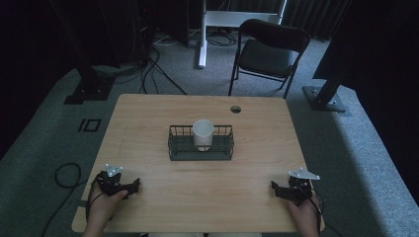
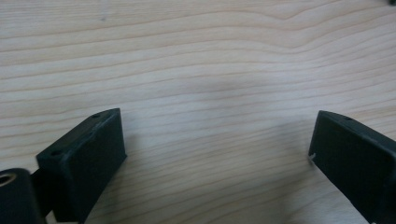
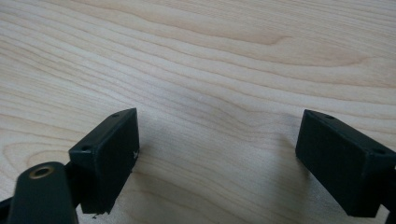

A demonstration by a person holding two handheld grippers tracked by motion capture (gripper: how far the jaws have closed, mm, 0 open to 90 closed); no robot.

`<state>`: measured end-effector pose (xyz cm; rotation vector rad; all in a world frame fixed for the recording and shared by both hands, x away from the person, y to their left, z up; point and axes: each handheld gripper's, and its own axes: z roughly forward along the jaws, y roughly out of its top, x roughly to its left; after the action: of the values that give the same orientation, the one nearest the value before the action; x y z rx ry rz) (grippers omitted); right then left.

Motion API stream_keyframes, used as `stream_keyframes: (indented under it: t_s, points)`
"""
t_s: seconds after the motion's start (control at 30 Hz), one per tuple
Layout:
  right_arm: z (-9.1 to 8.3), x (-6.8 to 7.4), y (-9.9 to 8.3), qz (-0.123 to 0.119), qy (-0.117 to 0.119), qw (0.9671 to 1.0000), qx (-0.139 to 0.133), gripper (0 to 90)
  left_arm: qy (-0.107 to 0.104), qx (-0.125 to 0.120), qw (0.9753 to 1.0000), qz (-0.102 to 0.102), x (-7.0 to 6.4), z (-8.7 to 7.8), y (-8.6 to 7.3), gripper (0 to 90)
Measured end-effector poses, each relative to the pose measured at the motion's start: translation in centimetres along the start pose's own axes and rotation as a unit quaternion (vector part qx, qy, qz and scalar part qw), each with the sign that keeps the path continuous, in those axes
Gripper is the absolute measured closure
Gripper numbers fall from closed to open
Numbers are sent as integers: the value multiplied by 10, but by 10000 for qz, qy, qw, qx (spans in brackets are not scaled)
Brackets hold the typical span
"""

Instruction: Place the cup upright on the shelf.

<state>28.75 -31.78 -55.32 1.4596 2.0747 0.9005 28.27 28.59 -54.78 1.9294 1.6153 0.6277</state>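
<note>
Right now the white cup (image 1: pixel 203 134) stands upright inside the black wire basket (image 1: pixel 174 143) at the middle of the tabletop (image 1: pixel 148 118), and I judge it to be the thing I am to work on, since both tools sit well apart from it with nothing else near. My left hand-held gripper (image 1: pixel 132 186) rests at the near left corner with its jaws spread wide over bare wood, and my right hand-held gripper (image 1: pixel 277 189) rests at the near right corner, likewise wide and holding nothing. To do the reach well, I would bring 1 tool forward above the basket's rim, come down on the cup from over its open mouth, and keep the jaws clear of the wire wall before closing, so the cup does not tip against the mesh.
</note>
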Motion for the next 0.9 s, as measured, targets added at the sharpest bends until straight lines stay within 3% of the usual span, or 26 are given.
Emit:
stream_keyframes:
  t_s: [0.37, 0.47, 0.53, 0.7, 0.9]
  points:
    - [0, 0, 0, -3, -1, 10000, -2, 131, 95, -156, 9998, -127, 2, 2, -3, 20]
    - [0, 0, 0, -2, 0, 10000, -1, 131, 257, -161, 9991, -303, 0, 1, -3, 21]
    - [0, 0, 0, -2, 0, 10000, -1, 131, 441, -153, 9977, -499, -4, 1, -3, 21]
    - [0, 0, 0, 0, 0, 10000, 0, 131, 670, -153, 9948, -758, -8, 2, -2, 22]
    - [0, 0, 0, 5, -3, 10000, -1, 131, 709, -156, 9942, -798, -9, 3, -1, 22]
